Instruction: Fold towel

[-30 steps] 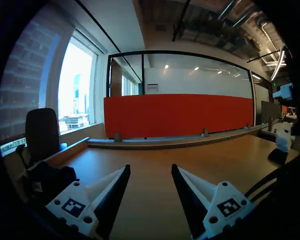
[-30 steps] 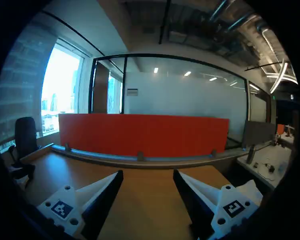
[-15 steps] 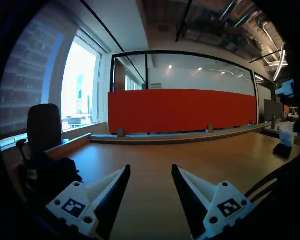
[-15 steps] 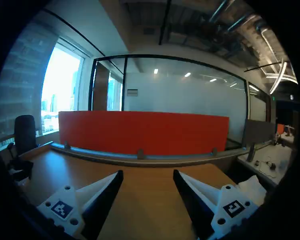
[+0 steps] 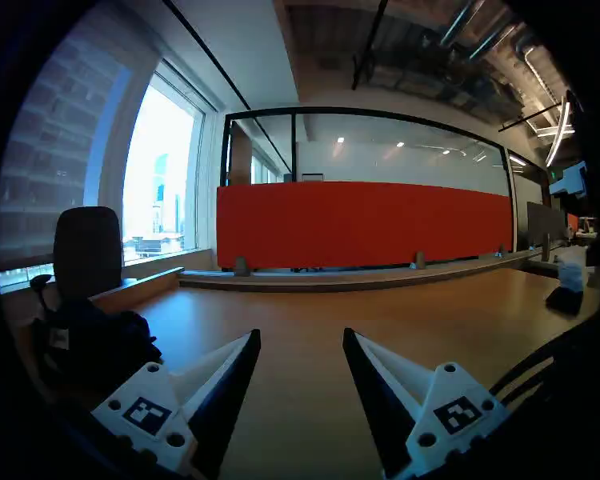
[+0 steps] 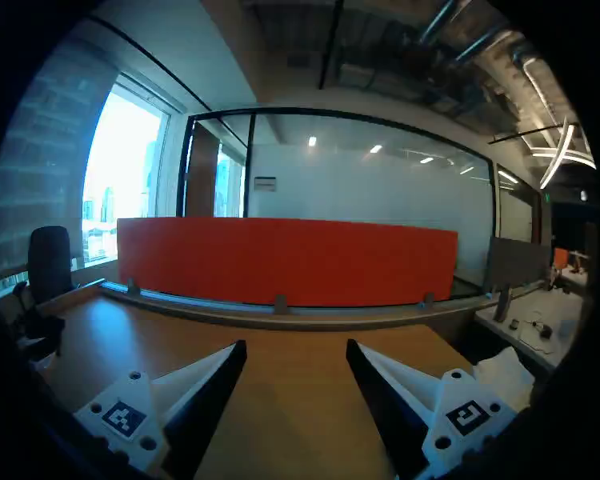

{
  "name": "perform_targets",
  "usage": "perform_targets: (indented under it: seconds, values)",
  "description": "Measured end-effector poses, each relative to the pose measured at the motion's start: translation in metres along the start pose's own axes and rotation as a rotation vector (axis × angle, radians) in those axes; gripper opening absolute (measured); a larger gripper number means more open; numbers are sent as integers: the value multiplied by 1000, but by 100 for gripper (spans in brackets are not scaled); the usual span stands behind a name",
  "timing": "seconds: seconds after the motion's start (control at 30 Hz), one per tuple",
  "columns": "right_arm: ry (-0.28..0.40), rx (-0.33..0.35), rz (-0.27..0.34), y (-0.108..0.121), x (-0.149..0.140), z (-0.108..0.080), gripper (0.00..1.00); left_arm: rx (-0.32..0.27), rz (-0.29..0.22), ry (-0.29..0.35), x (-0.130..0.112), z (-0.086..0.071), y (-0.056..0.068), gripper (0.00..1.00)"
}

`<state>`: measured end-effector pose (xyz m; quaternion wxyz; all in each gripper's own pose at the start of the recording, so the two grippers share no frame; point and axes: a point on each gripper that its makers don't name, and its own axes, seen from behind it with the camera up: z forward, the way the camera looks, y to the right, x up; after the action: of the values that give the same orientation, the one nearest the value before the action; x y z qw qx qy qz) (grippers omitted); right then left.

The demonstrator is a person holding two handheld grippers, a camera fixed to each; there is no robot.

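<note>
My left gripper (image 5: 298, 376) hovers open low over a wooden desk (image 5: 316, 320), with nothing between its fingers. My right gripper (image 6: 294, 384) is open too, above the same kind of desk top (image 6: 300, 360), also holding nothing. A white crumpled cloth-like thing (image 6: 504, 370) lies at the desk's right edge, just beyond the right finger in the right gripper view; I cannot tell whether it is the towel. In the left gripper view a dark bundle (image 5: 96, 340) sits on the desk to the left of the left finger.
A red divider panel (image 5: 364, 224) runs along the desk's far edge. A black office chair (image 5: 86, 252) stands at the left by the window. A small white and dark object (image 5: 568, 288) rests at the far right. Another desk with a monitor (image 6: 516, 272) lies to the right.
Both views have shifted slightly, with the divider riding a bit higher and the desk seen flatter. The white crumpled thing has come further into the right gripper view. Both grippers stay open.
</note>
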<state>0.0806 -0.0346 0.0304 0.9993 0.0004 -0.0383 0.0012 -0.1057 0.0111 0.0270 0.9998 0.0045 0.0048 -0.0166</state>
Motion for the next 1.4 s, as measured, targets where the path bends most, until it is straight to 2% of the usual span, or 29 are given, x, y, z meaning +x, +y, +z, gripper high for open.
perform_targets:
  seconds: [0.7,1.4]
  values:
    - [-13,10,-5,-5,-8,3,96,-3,-5,15,3,-5,-2,75]
    - [66,20,22,19,-6,0,96,-3,-5,18,-1,-4,0,75]
